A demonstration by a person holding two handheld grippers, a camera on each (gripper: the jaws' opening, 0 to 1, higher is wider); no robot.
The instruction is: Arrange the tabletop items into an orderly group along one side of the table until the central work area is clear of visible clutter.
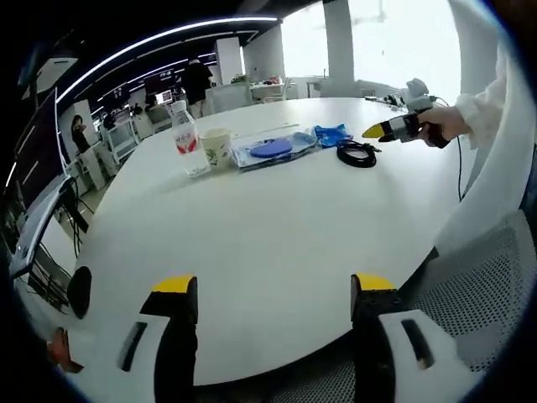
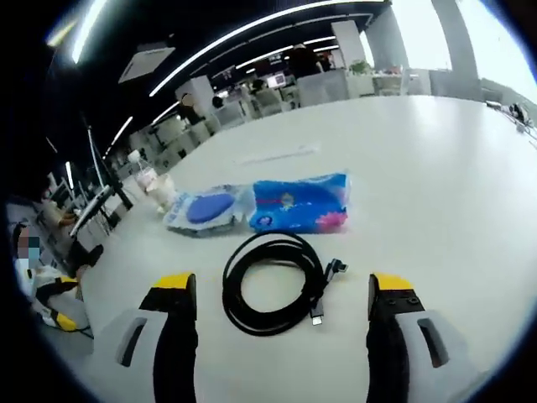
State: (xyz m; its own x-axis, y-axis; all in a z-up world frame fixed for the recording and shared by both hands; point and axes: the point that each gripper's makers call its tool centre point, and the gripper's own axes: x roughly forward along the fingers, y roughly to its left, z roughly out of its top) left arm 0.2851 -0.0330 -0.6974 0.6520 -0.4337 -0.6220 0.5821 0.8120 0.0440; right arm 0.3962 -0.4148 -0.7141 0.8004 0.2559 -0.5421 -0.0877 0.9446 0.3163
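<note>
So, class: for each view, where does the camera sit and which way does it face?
Left gripper view: rides the left gripper, low at the round white table's edge, facing across; the right gripper and a hand show.
Right gripper view: rides the right gripper, over the coiled black cable.
Shared: cable, blue packet.
</note>
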